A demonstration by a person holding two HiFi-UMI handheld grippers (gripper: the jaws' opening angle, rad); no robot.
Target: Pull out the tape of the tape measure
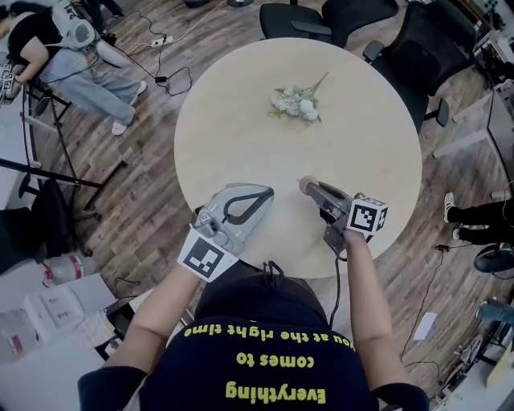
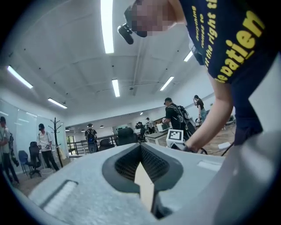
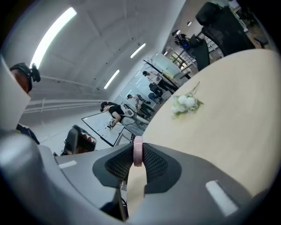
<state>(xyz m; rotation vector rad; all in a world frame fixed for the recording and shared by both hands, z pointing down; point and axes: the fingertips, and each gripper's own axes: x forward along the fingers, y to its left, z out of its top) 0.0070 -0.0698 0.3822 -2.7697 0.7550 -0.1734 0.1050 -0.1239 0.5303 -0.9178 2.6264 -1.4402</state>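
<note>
From the head view, the left gripper [image 1: 263,193] and the right gripper [image 1: 312,189] hover over the round pale wooden desk [image 1: 241,120]. In the left gripper view, the fingers are together and empty. In the right gripper view, the fingers clamp the small round pink tape measure [image 3: 138,151]. The case looks secured, so next the left fingers must open and pinch the tape's end.

A round pale-wood table [image 1: 361,160] stands on a grey-brown wood-plank floor [image 1: 140,172]. Black office chairs [image 1: 321,20] crowd its edge from twelve to two o'clock. Long white strip lights [image 2: 106,26] cross the pale ceiling overhead.
</note>
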